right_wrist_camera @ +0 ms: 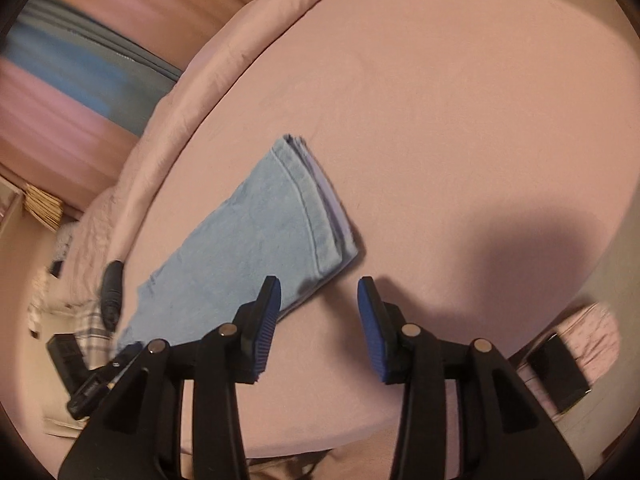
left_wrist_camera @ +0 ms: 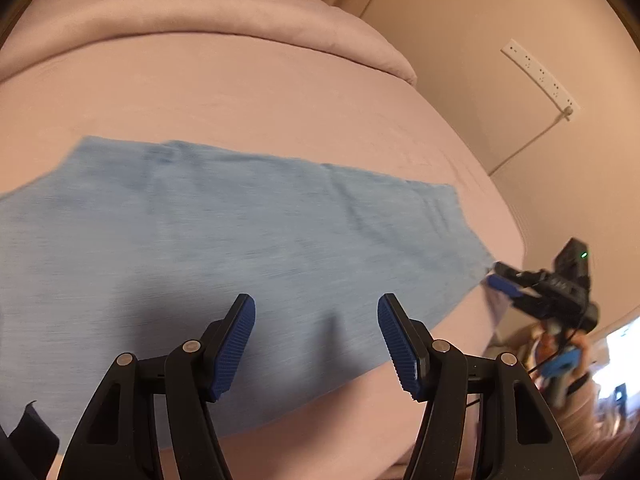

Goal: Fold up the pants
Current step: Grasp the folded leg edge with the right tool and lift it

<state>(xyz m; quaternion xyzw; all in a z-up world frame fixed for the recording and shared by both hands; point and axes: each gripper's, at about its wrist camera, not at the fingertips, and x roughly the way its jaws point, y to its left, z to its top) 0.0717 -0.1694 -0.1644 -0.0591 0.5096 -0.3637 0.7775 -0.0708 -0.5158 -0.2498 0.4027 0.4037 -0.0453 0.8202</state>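
Light blue pants [left_wrist_camera: 224, 248] lie flat on a pink bed sheet [left_wrist_camera: 240, 96], folded lengthwise into a long strip. My left gripper [left_wrist_camera: 316, 344] is open and empty, held just above the near edge of the pants. My right gripper [right_wrist_camera: 318, 320] is open and empty above the sheet, beside the hem end of the pants [right_wrist_camera: 256, 240]. In the left wrist view the right gripper [left_wrist_camera: 500, 280] shows at the far right corner of the pants.
A rolled pink duvet [left_wrist_camera: 200, 12] lies along the far side of the bed. A white power strip [left_wrist_camera: 540, 76] with a cable hangs on the wall at the right. A dark box [right_wrist_camera: 560, 376] sits past the bed's near right edge.
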